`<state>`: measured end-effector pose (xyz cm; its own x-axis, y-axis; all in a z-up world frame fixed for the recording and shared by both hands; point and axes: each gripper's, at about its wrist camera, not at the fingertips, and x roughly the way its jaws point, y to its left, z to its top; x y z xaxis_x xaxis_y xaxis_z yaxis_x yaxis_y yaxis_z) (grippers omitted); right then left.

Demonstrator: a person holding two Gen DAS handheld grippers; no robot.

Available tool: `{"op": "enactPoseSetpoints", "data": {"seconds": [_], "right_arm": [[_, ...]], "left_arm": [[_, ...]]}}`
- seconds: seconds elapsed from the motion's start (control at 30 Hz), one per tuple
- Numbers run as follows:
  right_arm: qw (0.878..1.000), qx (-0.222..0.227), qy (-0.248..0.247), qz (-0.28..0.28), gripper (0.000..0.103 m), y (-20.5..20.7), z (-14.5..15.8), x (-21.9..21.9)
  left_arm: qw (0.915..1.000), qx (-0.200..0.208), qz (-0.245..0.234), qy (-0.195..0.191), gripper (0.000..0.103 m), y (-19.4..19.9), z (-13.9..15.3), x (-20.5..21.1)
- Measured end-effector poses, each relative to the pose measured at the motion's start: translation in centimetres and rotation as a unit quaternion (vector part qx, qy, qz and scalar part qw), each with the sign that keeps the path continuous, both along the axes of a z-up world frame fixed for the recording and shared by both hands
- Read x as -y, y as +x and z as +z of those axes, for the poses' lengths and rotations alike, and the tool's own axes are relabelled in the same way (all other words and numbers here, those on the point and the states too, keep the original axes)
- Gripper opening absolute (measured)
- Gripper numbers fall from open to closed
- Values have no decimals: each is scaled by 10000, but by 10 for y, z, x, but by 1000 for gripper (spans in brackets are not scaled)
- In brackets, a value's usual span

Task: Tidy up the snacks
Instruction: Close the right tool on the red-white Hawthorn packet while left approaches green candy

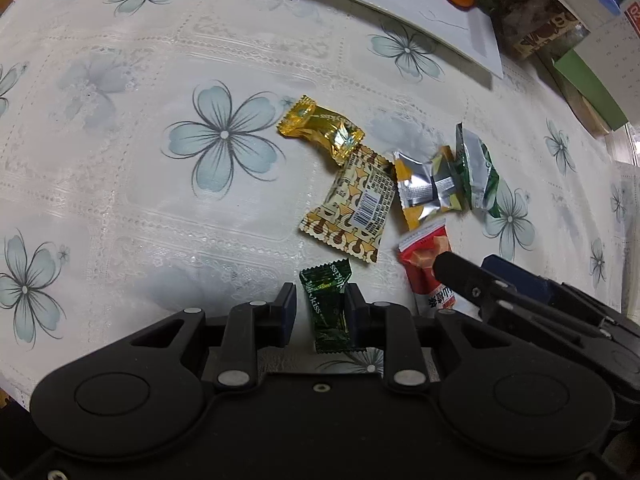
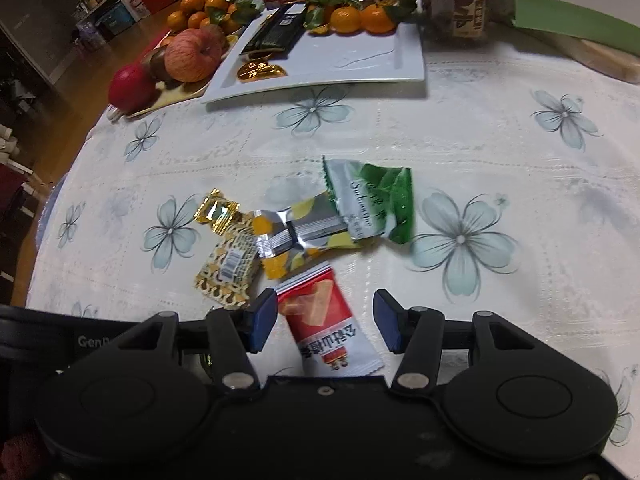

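A dark green candy point(image 1: 326, 308) lies between the fingers of my left gripper point(image 1: 321, 314). The right pad touches the wrapper and a thin gap shows at the left pad. My right gripper point(image 2: 324, 322) stands open around a red-and-white snack packet point(image 2: 326, 328), with both pads apart from it. The same red packet point(image 1: 424, 256) shows in the left wrist view, partly under the right gripper's fingers point(image 1: 460, 276). Beyond lie a gold candy point(image 1: 320, 130), a brown-patterned packet point(image 1: 352, 212), a silver-and-yellow packet point(image 2: 298, 236) and a green-and-white packet point(image 2: 372, 204), bunched together.
A white rectangular plate point(image 2: 360, 60) at the back holds gold candies point(image 2: 262, 70) and a dark packet point(image 2: 276, 34). Mandarins point(image 2: 360, 18), apples point(image 2: 192, 56), jars and a green box point(image 1: 592, 92) crowd the far edge. The floral tablecloth point(image 1: 120, 160) covers the table.
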<state>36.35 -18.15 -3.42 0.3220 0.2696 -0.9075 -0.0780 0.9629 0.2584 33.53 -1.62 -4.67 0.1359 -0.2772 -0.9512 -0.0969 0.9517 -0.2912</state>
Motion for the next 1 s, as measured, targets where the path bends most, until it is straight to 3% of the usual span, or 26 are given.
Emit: {"op": "enactPoseSetpoints", "data": {"seconds": [0.5, 0.67, 1.0], "right_arm": [[9963, 1, -582, 633, 54, -5, -17, -25], [9916, 144, -887, 929, 39, -9, -17, -31], [9948, 50, -766, 668, 36, -8, -10, -19]], "left_arm": [[9999, -107, 65, -98, 34, 2, -4, -3], [9999, -115, 17, -73, 34, 2, -6, 0], [9998, -78, -193, 65, 35, 0, -10, 12]]}}
